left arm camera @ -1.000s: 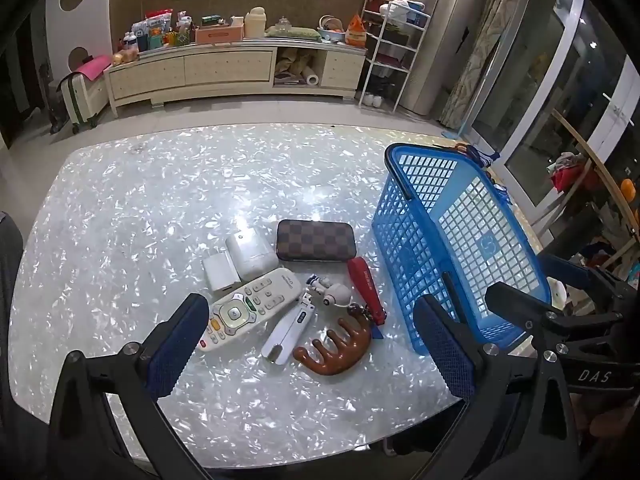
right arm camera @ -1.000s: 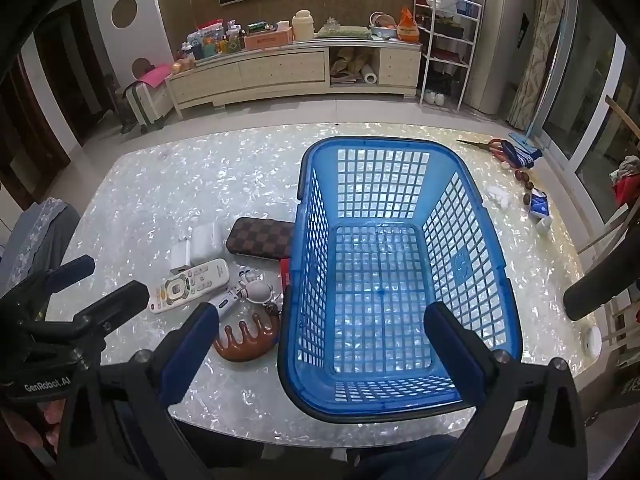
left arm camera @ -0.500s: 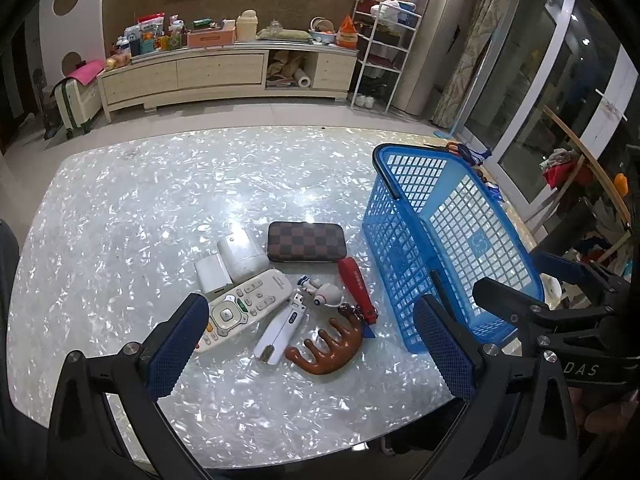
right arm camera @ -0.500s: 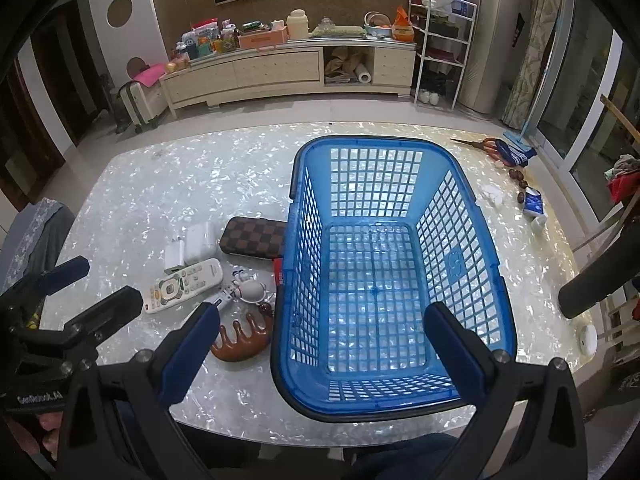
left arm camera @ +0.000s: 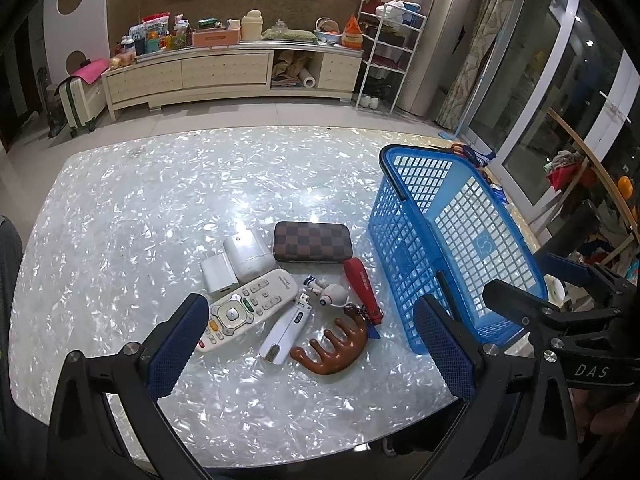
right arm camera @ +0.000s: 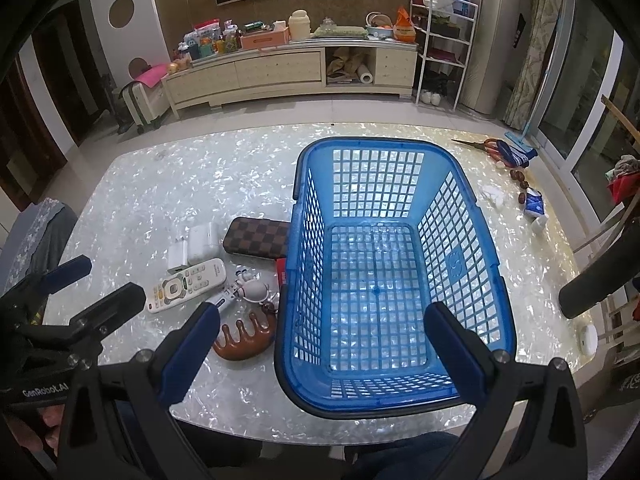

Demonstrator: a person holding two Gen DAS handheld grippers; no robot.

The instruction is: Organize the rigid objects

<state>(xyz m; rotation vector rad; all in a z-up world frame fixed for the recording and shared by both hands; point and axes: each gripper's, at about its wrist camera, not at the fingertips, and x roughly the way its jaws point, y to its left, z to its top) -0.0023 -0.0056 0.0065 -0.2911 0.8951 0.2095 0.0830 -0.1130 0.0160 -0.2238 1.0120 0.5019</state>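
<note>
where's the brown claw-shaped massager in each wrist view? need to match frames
Left wrist: brown massager sits low centre on the table, just right of the white remote and left of the blue basket.
Right wrist: brown massager sits lower left, close beside the basket's left wall, partly behind the right tool's left finger.
Shared landmark: the checkered brown case, lying beyond the massager in both views.

Open counter [left arm camera: 140,216] beyond left tool [left arm camera: 312,350]; tall blue plastic mesh basket [left arm camera: 404,248] walling off its right side.
</note>
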